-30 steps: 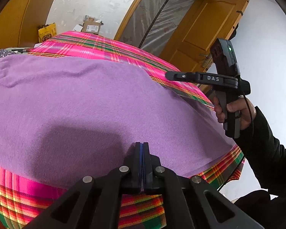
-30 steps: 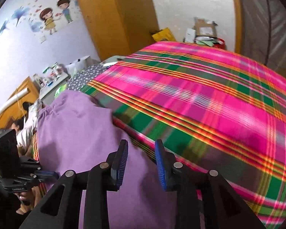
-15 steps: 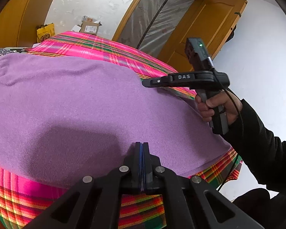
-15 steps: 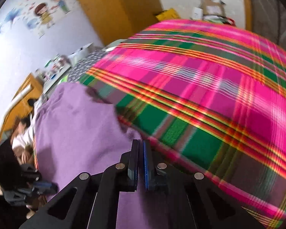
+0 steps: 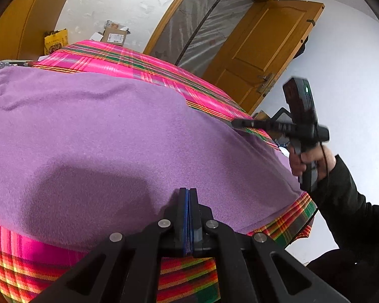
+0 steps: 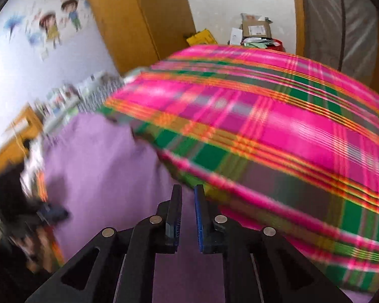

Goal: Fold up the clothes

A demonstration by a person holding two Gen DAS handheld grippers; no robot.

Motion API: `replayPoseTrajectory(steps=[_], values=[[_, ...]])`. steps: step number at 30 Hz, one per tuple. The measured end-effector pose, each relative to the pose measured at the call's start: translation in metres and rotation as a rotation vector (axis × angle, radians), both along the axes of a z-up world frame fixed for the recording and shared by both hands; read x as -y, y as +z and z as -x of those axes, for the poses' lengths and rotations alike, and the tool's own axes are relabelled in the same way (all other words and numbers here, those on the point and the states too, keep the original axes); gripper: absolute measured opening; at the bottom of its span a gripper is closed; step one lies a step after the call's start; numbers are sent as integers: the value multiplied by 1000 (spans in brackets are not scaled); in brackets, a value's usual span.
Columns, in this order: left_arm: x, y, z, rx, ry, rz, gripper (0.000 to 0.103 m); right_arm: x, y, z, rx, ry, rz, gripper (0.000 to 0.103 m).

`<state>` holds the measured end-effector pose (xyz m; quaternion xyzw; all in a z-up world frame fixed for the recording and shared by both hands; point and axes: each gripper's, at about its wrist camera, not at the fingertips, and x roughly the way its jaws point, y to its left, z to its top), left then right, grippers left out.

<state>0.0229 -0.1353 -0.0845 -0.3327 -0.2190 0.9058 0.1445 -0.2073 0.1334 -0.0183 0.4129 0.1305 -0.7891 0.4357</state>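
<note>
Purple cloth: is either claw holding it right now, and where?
The left claw is shut at the near edge of the purple cloth; whether it pinches fabric cannot be told. The right claw is open over the cloth, holding nothing.

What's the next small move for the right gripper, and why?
Probably ease the right gripper down over the purple garment edge below it and close. Its jaws stand apart with nothing between them, while the left gripper is shut at the near edge.
</note>
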Motion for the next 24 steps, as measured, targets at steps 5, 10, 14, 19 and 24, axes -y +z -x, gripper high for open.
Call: replayPoseTrajectory(steps=[5,10,14,19,24], values=[[0,0,-1,1,0,7,1,-9,-13,2,-47,-24,-68,31],[-2,0,-3,1,8,11,1,-18,-20,13,-83,-97,-88,3],[-5,1,-6,3,10,15,1,-33,-17,23,-57,-149,-52,4],[-5,2,-6,7,10,20,1,-52,-3,14,-71,-68,-5,36],[-4,2,-7,9,14,18,1,-58,-9,15,-55,-66,-4,34]])
